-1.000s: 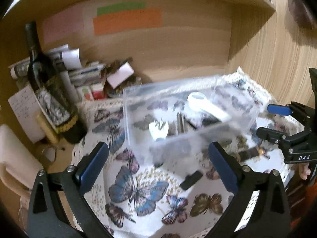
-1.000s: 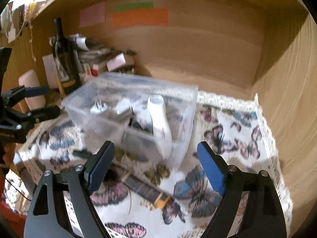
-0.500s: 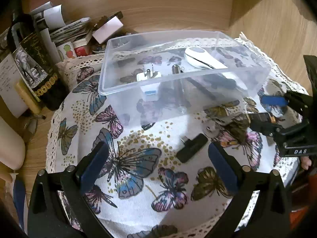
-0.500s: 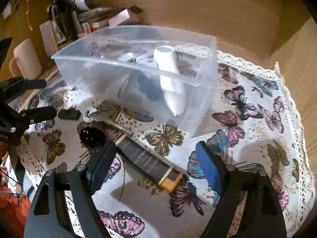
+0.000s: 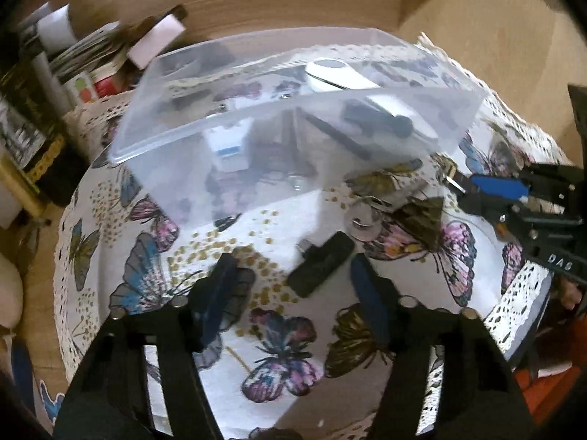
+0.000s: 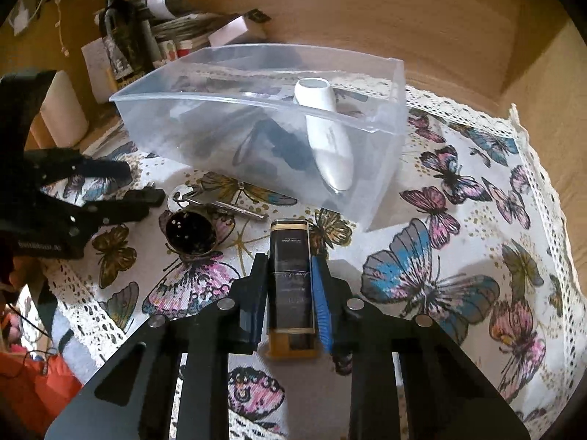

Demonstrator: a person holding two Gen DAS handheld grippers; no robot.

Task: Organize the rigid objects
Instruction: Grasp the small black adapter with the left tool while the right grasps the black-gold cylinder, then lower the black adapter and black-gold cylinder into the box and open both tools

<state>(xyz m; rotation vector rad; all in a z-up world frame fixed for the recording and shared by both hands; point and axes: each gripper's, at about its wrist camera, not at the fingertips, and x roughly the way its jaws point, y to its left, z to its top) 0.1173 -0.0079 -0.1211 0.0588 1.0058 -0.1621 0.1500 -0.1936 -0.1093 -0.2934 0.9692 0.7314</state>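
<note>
Inside the hazy bin (image 6: 256, 124) contents blur; right claw (image 6: 290, 293) clamps the dark box (image 6: 290, 256), left claw (image 5: 293, 286) stands apart

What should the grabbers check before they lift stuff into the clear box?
1. Right gripper around the black and gold bar: ok, fingers are against both sides.
2. Grip is centred on the bar: cannot tell, both ends stick out past the fingers.
3. Left gripper lined up with the small black plug: ok, plug lies between the fingers, which are apart from it.
4. Clear box open on top: ok, no lid is on it.
5. Room inside the box: ok, there is space beside the white gadget.
6. Keys and round cap out of the way: ok, both lie left of the bar.
</note>
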